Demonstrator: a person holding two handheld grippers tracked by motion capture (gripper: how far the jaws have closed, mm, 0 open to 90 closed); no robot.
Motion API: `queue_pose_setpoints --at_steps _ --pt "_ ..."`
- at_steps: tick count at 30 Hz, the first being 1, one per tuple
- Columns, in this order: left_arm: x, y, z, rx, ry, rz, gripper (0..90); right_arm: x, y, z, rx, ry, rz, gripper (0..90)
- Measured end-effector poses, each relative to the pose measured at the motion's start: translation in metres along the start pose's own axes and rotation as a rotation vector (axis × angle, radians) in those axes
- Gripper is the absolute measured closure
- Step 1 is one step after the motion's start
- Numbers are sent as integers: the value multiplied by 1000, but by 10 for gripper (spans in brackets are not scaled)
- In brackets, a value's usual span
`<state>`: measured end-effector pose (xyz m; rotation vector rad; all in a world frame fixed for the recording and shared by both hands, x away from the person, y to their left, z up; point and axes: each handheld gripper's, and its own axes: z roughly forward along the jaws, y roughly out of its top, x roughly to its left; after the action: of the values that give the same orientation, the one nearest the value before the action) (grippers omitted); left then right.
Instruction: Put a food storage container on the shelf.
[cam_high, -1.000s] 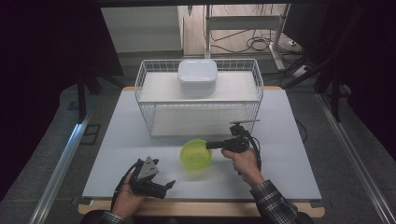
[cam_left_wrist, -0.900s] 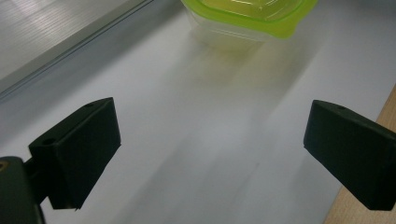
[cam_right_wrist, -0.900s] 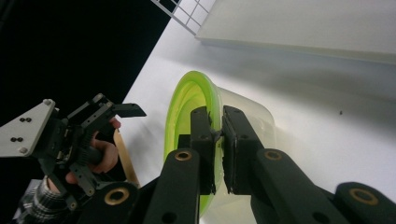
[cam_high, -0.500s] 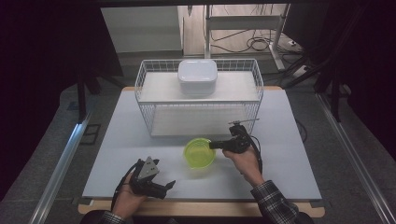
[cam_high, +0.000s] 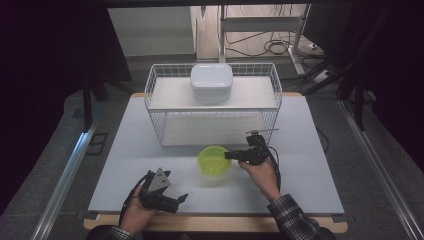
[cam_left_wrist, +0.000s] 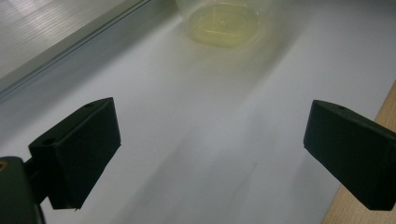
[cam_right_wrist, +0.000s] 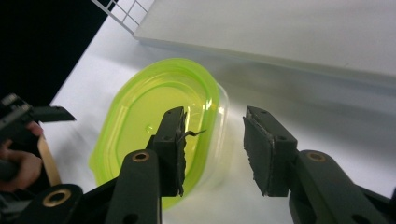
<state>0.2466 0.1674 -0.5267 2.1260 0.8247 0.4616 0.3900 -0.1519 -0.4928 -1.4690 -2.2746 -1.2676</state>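
Green container (cam_high: 215, 160): on the white table (cam_high: 310, 170), just in front of the wire basket (cam_high: 159, 127).
Right gripper (cam_right_wrist: 212, 140): jaws parted, straddling the container's near rim, not clamped.
Left gripper (cam_high: 167, 197): jaws spread wide, empty, well apart from the container, near the table's front edge.

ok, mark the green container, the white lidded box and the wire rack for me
green container (cam_high: 215, 161), high view, centre of its lid
white lidded box (cam_high: 211, 80), high view, top of its lid
wire rack (cam_high: 215, 122), high view, front mesh wall
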Motion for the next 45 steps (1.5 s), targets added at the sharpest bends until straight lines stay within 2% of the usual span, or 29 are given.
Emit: queue_pose_setpoints --at_steps 6,8,9,11,15,19,24,27,33,45 --pt "0 0 0 -2 -1 1 35 -2 -2 7 2 58 95 674" --pt "0 0 0 -3 -3 2 35 -5 -1 7 -8 89 122 723" --pt "0 0 0 -3 -2 2 35 -7 0 6 -17 102 132 787" --pt "0 0 0 -2 -2 0 35 -9 0 6 -8 86 119 802" --pt "0 0 0 -2 -2 1 35 -8 -1 4 -7 114 117 811" --pt "0 0 0 -2 -1 0 35 -1 1 1 -9 99 78 815" --pt "2 0 -2 -11 9 -8 35 3 4 -6 -28 124 74 815" --pt "4 0 -4 -24 16 -22 35 5 6 -13 -45 159 80 814" --pt "5 0 -6 -41 21 -33 33 18 13 -31 -79 197 63 814" --pt "4 0 -6 -41 19 -33 32 44 43 -66 -142 219 9 813"
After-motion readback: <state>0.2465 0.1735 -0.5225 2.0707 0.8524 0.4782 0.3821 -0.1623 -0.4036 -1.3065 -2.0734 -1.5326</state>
